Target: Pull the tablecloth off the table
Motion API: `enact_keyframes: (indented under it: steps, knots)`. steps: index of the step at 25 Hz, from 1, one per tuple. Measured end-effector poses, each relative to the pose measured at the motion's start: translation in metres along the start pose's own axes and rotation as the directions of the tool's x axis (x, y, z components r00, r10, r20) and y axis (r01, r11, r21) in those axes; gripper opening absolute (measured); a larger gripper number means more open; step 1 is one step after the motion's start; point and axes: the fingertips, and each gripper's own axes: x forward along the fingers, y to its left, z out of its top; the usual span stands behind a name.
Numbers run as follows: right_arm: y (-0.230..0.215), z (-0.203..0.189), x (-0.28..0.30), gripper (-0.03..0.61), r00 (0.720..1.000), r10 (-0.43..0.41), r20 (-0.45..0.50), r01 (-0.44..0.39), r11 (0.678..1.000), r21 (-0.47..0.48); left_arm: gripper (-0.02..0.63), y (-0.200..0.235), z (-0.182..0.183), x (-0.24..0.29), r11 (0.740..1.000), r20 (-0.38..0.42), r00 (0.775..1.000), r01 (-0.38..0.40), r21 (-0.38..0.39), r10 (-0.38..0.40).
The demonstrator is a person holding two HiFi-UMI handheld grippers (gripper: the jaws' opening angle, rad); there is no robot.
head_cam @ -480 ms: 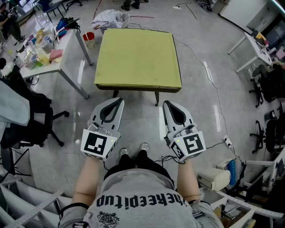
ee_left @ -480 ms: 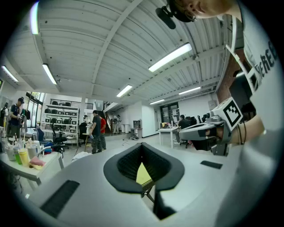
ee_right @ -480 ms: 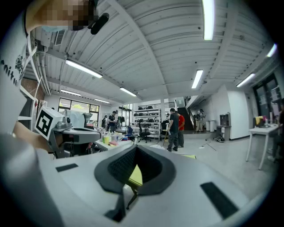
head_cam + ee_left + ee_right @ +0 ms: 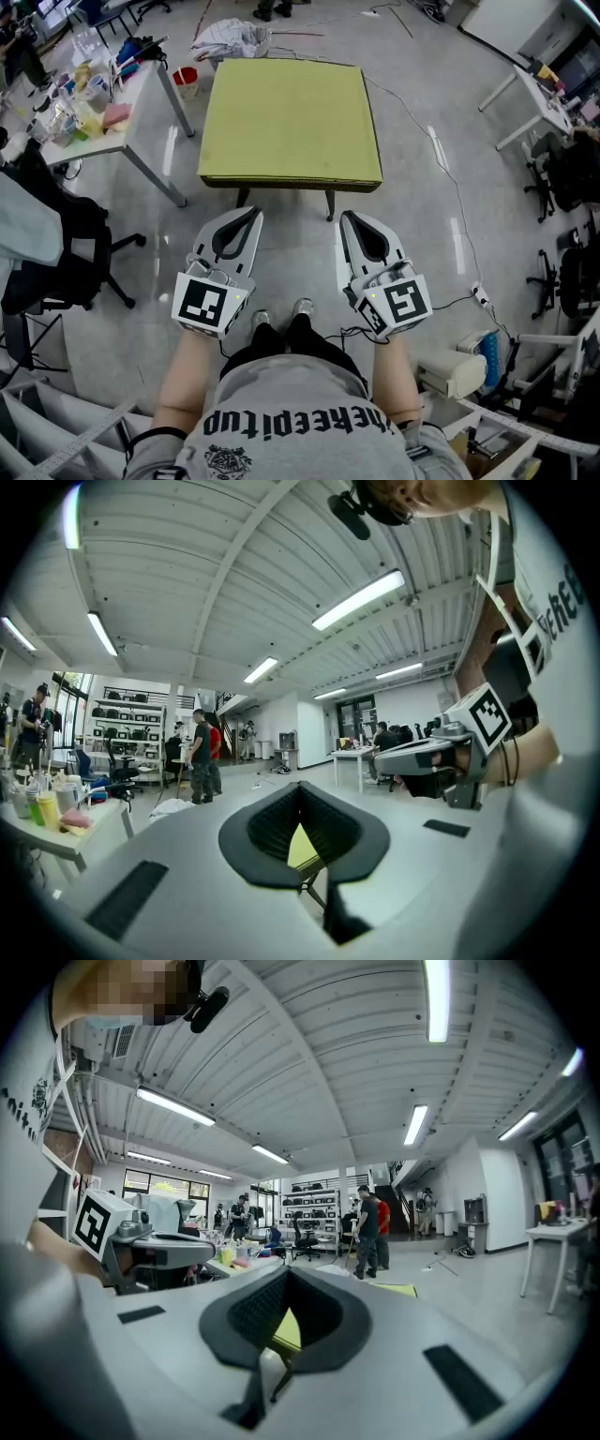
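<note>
yellow-green tablecloth (image 4: 289,122), white grippers with black-and-white square markers, grey floor (image 4: 422,225).

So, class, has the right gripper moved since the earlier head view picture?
No, not noticeably. The right gripper sits just as near the table leg and the edge of the yellow tablecloth as before.

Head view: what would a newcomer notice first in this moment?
The yellow-green tablecloth covering the small square table at top centre stands out against the grey floor. Below it, the left claw and right claw point towards it side by side, both shut and empty, short of its near edge.
</note>
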Motion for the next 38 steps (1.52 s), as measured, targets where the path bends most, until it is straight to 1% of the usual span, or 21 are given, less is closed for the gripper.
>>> enact_keyframes:
  steps: [6, 12, 16, 19, 21, 23, 26, 29, 35, 38]
  knots:
    - [0.006, -0.003, -0.002, 0.009, 1.000, -0.014, -0.012, 0.014, 1.000, -0.005, 0.014, 0.003, -0.003, -0.003, 1.000, -0.003, 1.000, 0.014, -0.001, -0.014]
    - [0.016, -0.006, -0.001, 0.011, 0.999, -0.035, -0.008, 0.035, 0.999, 0.026, 0.014, 0.012, -0.009, -0.010, 0.999, 0.001, 0.999, 0.034, 0.008, -0.034]
    - [0.017, -0.009, -0.002, 0.011, 0.996, -0.087, -0.008, 0.088, 0.996, 0.031, 0.014, 0.020, -0.015, -0.014, 0.997, 0.013, 0.998, 0.068, 0.018, -0.069]
    - [0.010, -0.016, -0.005, 0.011, 0.992, -0.125, -0.019, 0.126, 0.991, 0.040, 0.014, 0.029, -0.023, -0.009, 0.998, 0.009, 0.998, 0.065, -0.006, -0.065]
    - [-0.001, -0.022, -0.006, 0.012, 0.989, -0.142, -0.030, 0.143, 0.988, 0.051, 0.014, 0.032, -0.029, -0.001, 0.998, 0.004, 0.998, 0.066, -0.018, -0.066]
    - [-0.015, -0.027, -0.004, 0.012, 0.988, -0.153, -0.035, 0.155, 0.986, 0.061, 0.014, 0.034, -0.033, 0.011, 0.997, -0.003, 0.997, 0.072, -0.010, -0.072]
    - [-0.040, -0.033, 0.007, 0.012, 0.987, -0.156, -0.037, 0.158, 0.985, 0.073, 0.014, 0.041, -0.037, 0.032, 0.999, -0.009, 0.999, 0.053, -0.006, -0.053]
    - [-0.065, -0.035, 0.025, 0.013, 0.989, -0.140, -0.039, 0.142, 0.987, 0.069, 0.014, 0.052, -0.039, 0.056, 0.999, -0.008, 1.000, 0.022, -0.026, -0.022]
    - [-0.122, -0.034, 0.056, 0.015, 0.994, -0.099, -0.039, 0.101, 0.992, 0.074, 0.014, 0.066, -0.038, 0.108, 0.999, -0.026, 0.999, -0.037, -0.024, 0.036]
    - [-0.149, -0.032, 0.070, 0.023, 0.996, -0.076, -0.040, 0.079, 0.994, 0.075, 0.014, 0.072, -0.039, 0.130, 0.998, -0.022, 0.998, -0.063, -0.023, 0.062]
